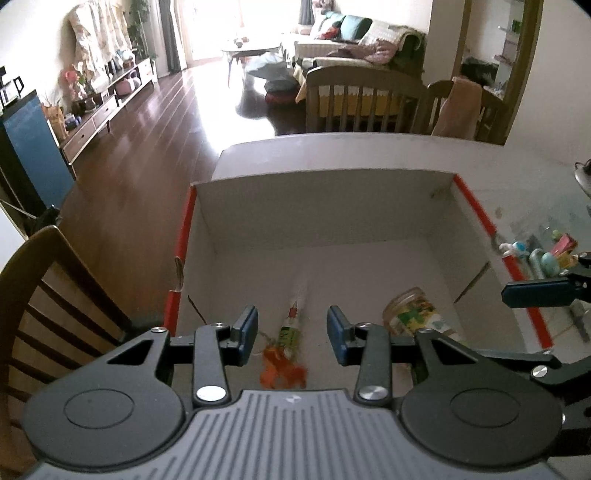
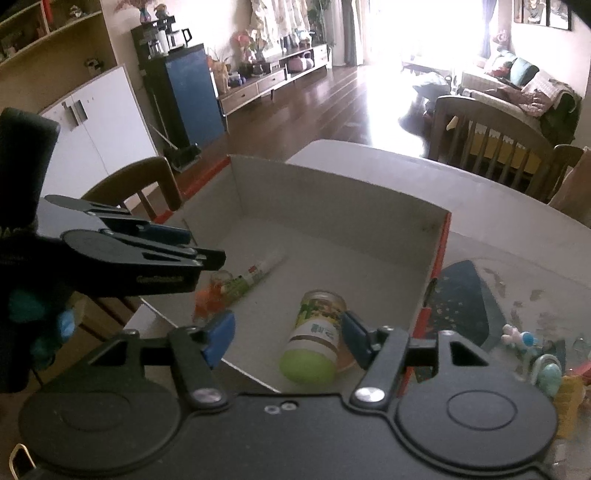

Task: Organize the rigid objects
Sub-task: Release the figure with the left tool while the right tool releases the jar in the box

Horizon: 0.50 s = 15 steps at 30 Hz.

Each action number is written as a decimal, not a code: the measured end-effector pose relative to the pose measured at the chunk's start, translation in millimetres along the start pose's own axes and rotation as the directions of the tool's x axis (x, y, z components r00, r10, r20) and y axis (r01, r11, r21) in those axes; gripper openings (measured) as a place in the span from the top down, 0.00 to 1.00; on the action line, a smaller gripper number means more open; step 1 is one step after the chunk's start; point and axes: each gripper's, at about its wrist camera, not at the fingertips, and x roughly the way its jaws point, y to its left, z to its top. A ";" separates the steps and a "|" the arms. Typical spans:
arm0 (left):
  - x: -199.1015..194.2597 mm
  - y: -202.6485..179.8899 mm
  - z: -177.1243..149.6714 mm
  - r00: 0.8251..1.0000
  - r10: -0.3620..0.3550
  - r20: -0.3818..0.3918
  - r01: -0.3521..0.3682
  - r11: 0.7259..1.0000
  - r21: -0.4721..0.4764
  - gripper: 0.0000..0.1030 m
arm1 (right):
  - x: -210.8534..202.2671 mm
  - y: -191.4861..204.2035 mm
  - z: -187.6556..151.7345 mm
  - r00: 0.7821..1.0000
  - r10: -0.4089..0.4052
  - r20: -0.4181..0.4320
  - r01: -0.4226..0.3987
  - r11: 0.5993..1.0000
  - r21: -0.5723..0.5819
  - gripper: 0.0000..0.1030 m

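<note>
Box: rectangular cardboard, red-edged, on the worktop.
Jar: cylindrical, green-lidded, at 5 o'clock.
Left tongs: parted, empty.
Right tongs: parted, empty.

One cardboard box sits on one desk. Inside it lie two things: one jar with a green lid and one long tube with orange bits. Two claws, left and right, hang above.

Blown-out window glare, dim foreground, fisheye-bent edges, soft blur.
</note>
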 end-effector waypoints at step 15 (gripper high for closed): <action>-60.5 -42.0 7.8 0.990 -0.078 0.116 0.074 0.997 0.036 0.34 | -70.3 -9.3 -14.6 0.990 0.018 0.143 -0.019 1.000 0.008 0.21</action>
